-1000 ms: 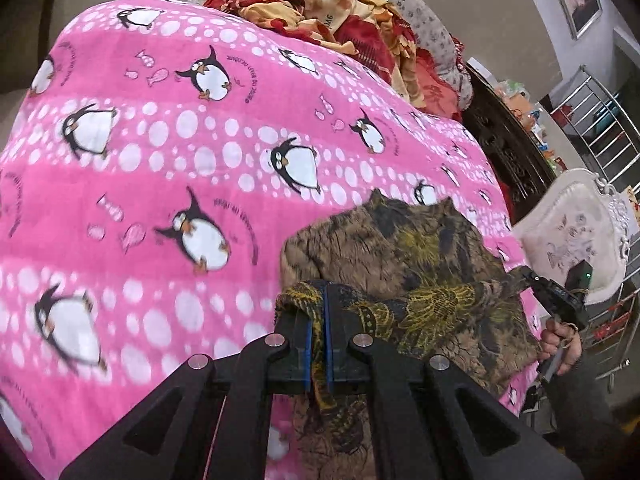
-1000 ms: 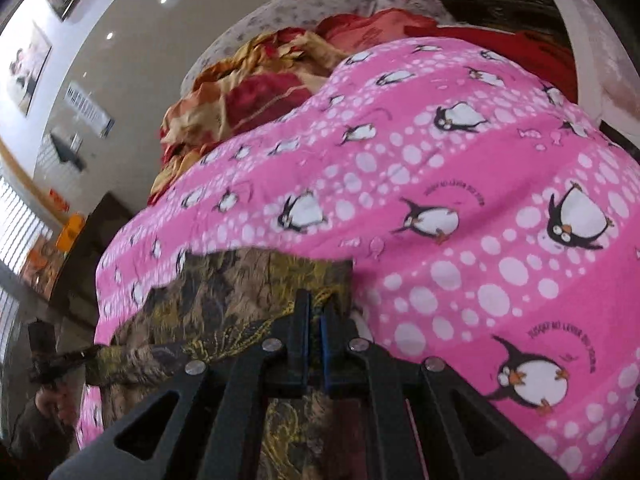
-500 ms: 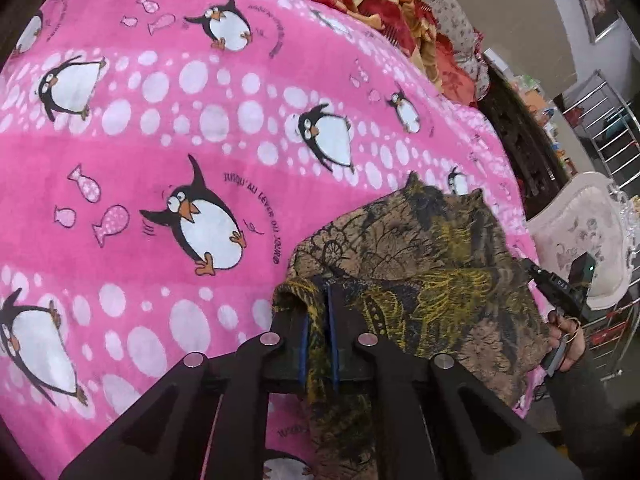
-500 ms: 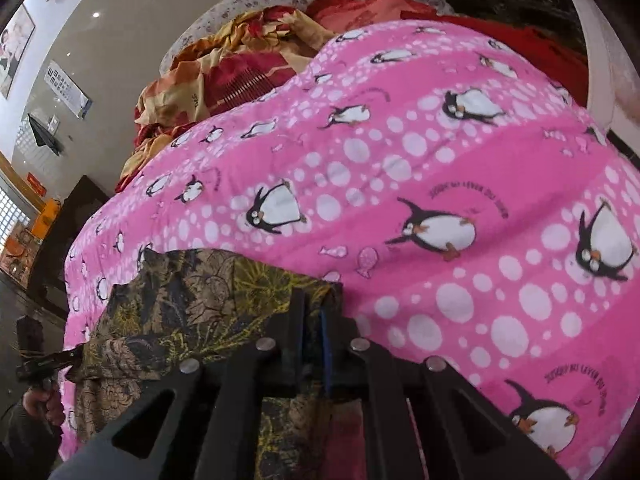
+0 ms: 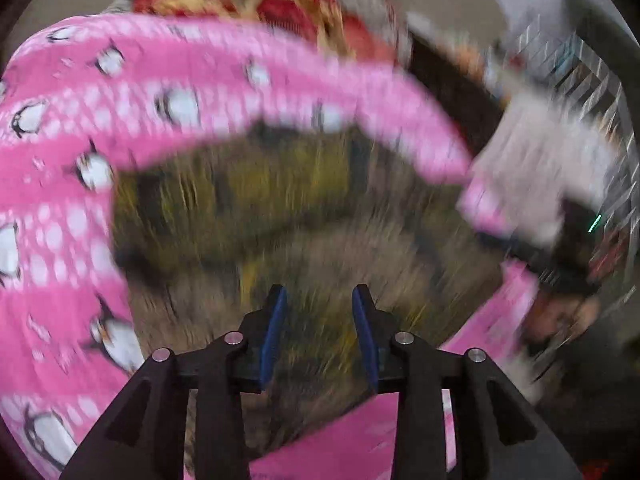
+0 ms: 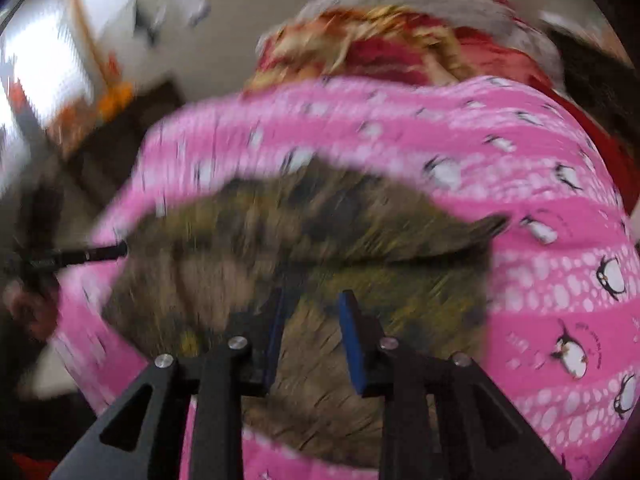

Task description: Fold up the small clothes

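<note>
Left wrist view: both grippers parted over folded cloth, frames blurred.
Left gripper (image 5: 318, 300) jaws have just been opening, nothing pinched; right gripper (image 6: 310, 304) jaws likewise just opening, empty. Brown-yellow patterned garment (image 5: 280, 216) lies folded on the pink penguin blanket (image 5: 60, 184) below them.

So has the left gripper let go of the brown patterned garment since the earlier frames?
Yes. The left gripper has just been opening; its pads no longer pinch the brown garment, which lies spread on the pink penguin blanket, blurred.
</note>
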